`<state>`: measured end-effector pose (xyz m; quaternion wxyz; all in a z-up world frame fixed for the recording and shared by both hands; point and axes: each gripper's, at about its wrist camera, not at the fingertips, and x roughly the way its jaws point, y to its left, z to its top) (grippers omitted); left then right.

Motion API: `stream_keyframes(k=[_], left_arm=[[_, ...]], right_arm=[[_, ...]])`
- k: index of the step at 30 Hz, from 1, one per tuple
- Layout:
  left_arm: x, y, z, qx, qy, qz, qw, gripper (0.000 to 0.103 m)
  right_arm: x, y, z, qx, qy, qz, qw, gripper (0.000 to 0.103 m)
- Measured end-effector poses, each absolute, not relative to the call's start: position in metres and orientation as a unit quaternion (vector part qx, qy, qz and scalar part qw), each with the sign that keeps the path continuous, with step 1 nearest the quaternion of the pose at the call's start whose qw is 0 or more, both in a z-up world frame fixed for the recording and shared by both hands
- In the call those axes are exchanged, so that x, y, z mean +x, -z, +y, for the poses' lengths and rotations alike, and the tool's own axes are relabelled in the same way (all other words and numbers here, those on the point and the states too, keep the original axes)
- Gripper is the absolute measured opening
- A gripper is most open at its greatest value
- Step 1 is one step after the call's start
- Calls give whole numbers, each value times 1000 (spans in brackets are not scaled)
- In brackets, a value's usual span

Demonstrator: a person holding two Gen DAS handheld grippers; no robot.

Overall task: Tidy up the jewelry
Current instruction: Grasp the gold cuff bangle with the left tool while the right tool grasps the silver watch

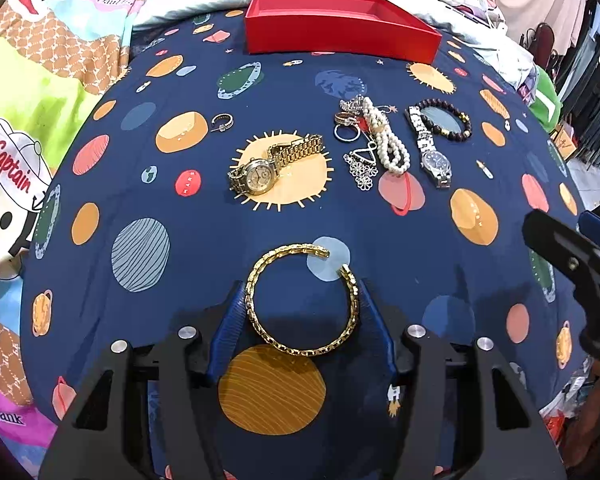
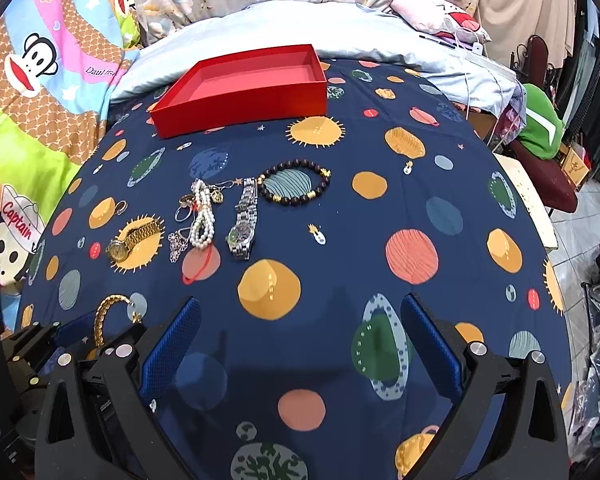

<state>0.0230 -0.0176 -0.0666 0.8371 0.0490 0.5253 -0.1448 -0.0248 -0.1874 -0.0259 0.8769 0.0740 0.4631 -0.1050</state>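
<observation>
A gold bangle (image 1: 300, 300) lies on the navy planet-print cloth between the blue pads of my left gripper (image 1: 302, 300), which touch its two sides; the bangle also shows in the right wrist view (image 2: 108, 316). Farther back lie a gold watch (image 1: 272, 166), a small hoop ring (image 1: 222, 121), a pearl bracelet (image 1: 386, 140), silver rings and chains (image 1: 354, 144), a silver watch (image 1: 430, 146) and a dark bead bracelet (image 1: 444, 120). An empty red box (image 1: 340, 26) stands at the far edge. My right gripper (image 2: 300, 344) is open and empty over bare cloth.
The navy cloth (image 2: 420, 208) covers a raised surface on a bed with cartoon-print bedding (image 1: 40, 60) at left. A pale blue pillow (image 2: 300, 28) lies behind the red box (image 2: 240, 88). Chairs and clothes stand at the right (image 2: 548, 128).
</observation>
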Motion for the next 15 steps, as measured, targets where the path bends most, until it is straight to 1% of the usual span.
stream_keyframes(k=[2,3,4,9,14,15], left_arm=[[24,63,-15,45,142,524,839,54],[26,61,-13,42,140,523,840,54],[28,58,-11,38,136,521,842,54],[38,46,4,28,111,511,852,54],[47,42,12,24,98,509,855,54],[49,42,13,22,97,510,854,54]], right_arm=[[-21,27,-187,70,103,463,877,97],[-17,29,-186,67,101,463,878,94],[-14,30,-185,64,98,464,878,90],[7,42,-181,58,87,474,874,79],[28,54,-176,57,77,483,870,59],[33,58,-176,58,76,487,868,58]])
